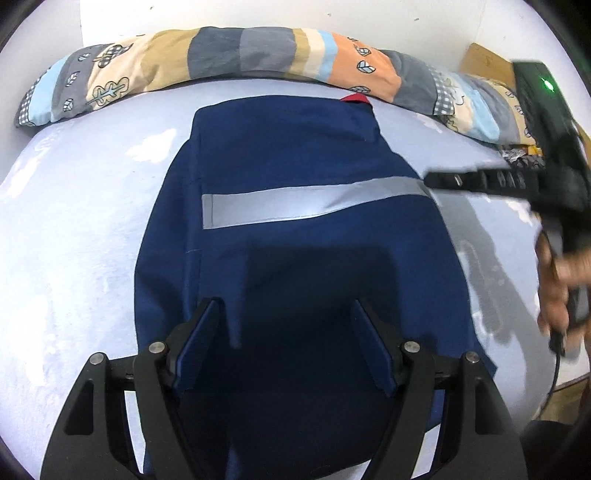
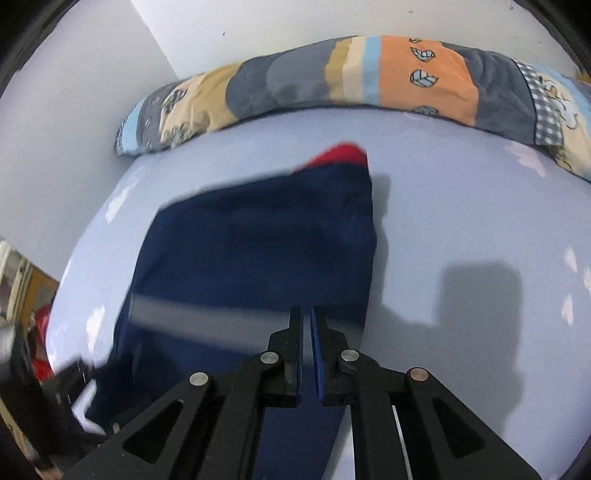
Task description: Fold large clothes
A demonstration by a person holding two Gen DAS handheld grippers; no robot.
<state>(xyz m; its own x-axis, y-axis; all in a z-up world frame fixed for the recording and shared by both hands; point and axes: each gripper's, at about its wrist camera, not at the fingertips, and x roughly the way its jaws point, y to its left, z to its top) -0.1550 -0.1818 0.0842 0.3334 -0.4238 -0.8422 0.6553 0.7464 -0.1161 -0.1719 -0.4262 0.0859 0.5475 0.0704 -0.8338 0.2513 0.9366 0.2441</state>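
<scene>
**Navy garment lies folded on the bed, right claw pinched at its edge**

Nearest the left wrist camera, the left claw (image 1: 288, 343) hangs just above the near end of the navy garment (image 1: 295, 177), its blue-padded fingers (image 1: 194, 343) spread wide with nothing between them. That garment lies flat on the pale blue bed sheet (image 1: 74, 240), already folded into a long panel, with a grey reflective stripe (image 1: 303, 205) running across it and a bit of red lining (image 1: 356, 98) poking out at the far end. No brand, label or writing can be read on it.

At the garment's right edge, level with the stripe, the right claw (image 2: 307, 325) has its fingers pressed almost together; whether cloth is caught between them cannot be told, since that view is blurred. A green light (image 1: 546, 83) glows on its body, and the person's right hand (image 1: 557, 291) grips the handle.

Farthest off, a patchwork quilt (image 1: 258, 55) with leaf prints is rolled along the white wall (image 1: 258, 14).
</scene>
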